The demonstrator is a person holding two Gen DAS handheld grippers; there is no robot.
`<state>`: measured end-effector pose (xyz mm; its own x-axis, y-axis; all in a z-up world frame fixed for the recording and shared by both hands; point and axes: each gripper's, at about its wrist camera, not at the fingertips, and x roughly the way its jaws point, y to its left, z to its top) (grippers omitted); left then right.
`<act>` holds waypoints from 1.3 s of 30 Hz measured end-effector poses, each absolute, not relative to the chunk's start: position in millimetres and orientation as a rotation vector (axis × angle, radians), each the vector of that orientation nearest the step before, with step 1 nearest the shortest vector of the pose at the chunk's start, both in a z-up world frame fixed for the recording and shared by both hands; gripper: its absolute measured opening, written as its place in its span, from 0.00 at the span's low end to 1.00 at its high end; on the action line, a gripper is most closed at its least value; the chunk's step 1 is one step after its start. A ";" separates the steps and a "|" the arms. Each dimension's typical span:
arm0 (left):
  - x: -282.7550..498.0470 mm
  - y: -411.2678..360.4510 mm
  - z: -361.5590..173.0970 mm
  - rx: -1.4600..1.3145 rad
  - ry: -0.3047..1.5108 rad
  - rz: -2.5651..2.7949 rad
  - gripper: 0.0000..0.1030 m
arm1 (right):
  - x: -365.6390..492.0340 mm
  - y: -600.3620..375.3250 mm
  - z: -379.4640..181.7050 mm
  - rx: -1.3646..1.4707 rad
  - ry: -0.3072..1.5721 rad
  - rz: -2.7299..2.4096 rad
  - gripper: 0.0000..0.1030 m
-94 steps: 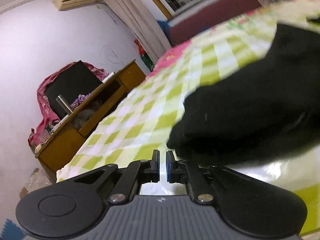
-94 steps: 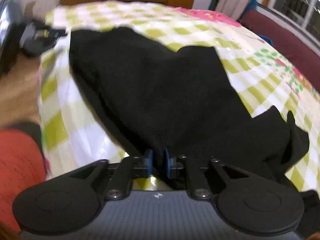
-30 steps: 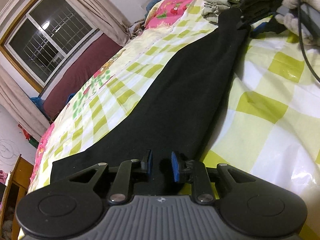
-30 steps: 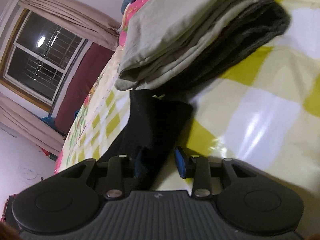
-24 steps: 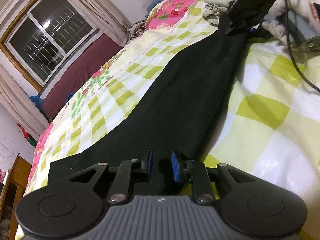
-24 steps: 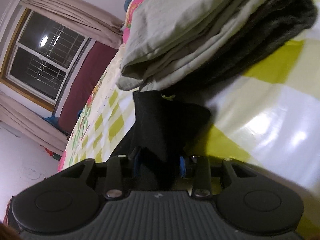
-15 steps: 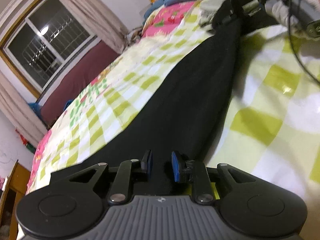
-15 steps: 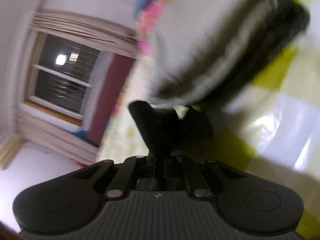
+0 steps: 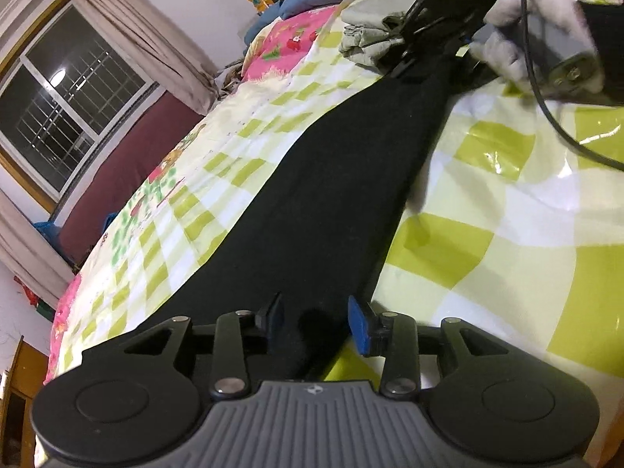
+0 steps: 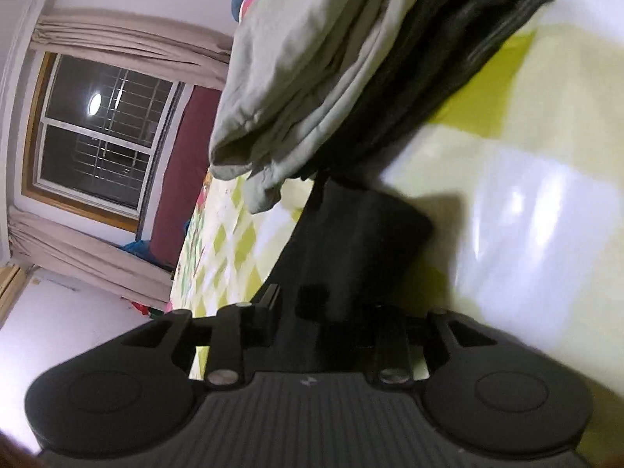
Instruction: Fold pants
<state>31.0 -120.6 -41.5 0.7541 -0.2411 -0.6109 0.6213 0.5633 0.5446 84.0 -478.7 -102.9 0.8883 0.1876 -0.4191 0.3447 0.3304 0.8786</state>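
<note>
We see the black pants (image 9: 335,179) laid out long on the bed (image 9: 507,234), w/ its green-and-white check cover, running from our left claw (image 9: 316,321) up to the right claw (image 9: 433,27) at the far end. The near end of the pants sits between the left claw's fingers; jaws have just been opening, now partway apart, blue pads clear of the cloth on both sides, so no grip. The pants' right edge runs close along the bed's near side.

In the right wrist view the right claw (image 10: 323,308) has the other end of the pants (image 10: 358,234) bunched between its fingers. Its jaws have just been opening too; the right pad is hidden behind cloth, so we can't tell if it's pinching or loose. That end lies just in front of a folded stack of grey clothes (image 10: 312,78), near touching it. A gloved hand (image 9: 542,23) holds the right claw, seen from the left wrist view.
</note>
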 end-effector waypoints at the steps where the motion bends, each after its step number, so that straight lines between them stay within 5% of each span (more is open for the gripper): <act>1: 32.0 -121.4 -39.0 0.813 0.509 -0.528 0.50 | 88.2 -476.2 -104.2 1.253 0.497 -0.095 0.23; 3: 32.0 -122.1 -34.7 0.803 0.500 -0.524 0.50 | 96.0 -469.3 -99.2 1.235 0.513 -0.082 0.05; 9: 39.3 -116.3 -31.5 0.829 0.498 -0.514 0.51 | 67.6 -473.1 -63.7 1.251 0.406 -0.023 0.05; 15: 48.4 -108.3 -43.1 0.741 0.597 -0.523 0.55 | 52.4 -483.6 -92.1 1.189 0.581 -0.208 0.05; 26: 48.2 -68.1 -48.4 0.692 0.579 -0.450 0.63 | 40.5 -445.7 -17.4 1.020 0.469 -0.174 0.05; 34: 38.6 -37.7 -33.3 0.514 0.508 -0.395 0.64 | 92.4 -324.2 90.8 0.628 0.472 0.051 0.05; 39: 43.2 18.8 -30.2 0.322 0.532 -0.299 0.64 | 155.5 -180.6 109.5 0.364 0.572 0.253 0.05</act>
<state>43.2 18.8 -30.1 0.8213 -0.1934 -0.5367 0.3581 0.9071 0.2211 155.5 -180.6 109.5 0.8127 0.3313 -0.4794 -0.1319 0.9059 0.4024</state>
